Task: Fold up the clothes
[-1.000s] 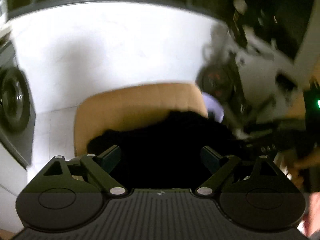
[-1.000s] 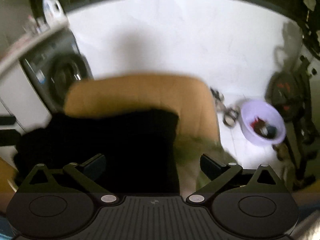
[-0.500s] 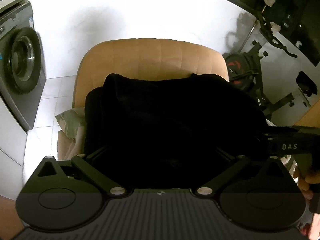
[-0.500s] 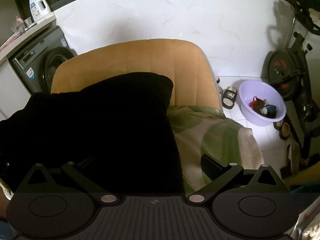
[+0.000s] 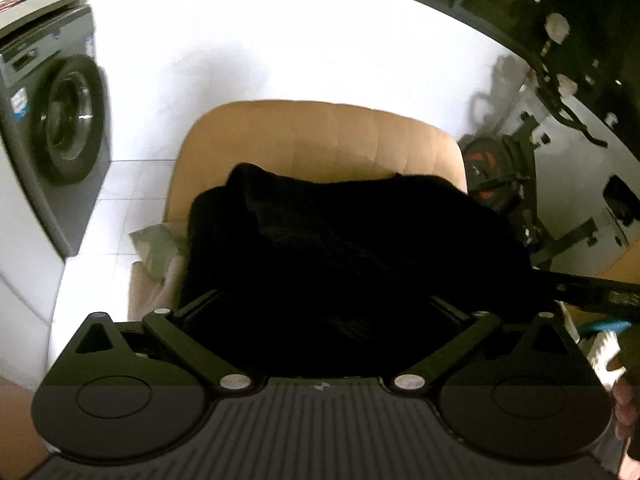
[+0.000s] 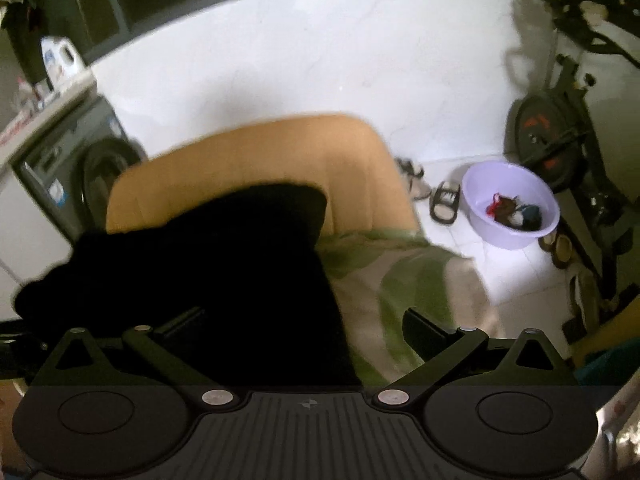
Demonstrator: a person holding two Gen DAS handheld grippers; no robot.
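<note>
Matt black cloth garment (image 5: 340, 248), smooth tan upholstered chair back (image 5: 332, 140), glossy lilac plastic basin (image 6: 510, 204)

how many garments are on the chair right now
2. A black garment lies bunched across the seat against the tan chair back; a green patterned cloth lies under it, showing on its right. More may be hidden underneath.

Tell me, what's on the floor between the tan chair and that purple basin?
In the right wrist view, a few sandals lie on the white tiles between the tan chair and the purple basin. The left wrist view doesn't show that stretch.
</note>
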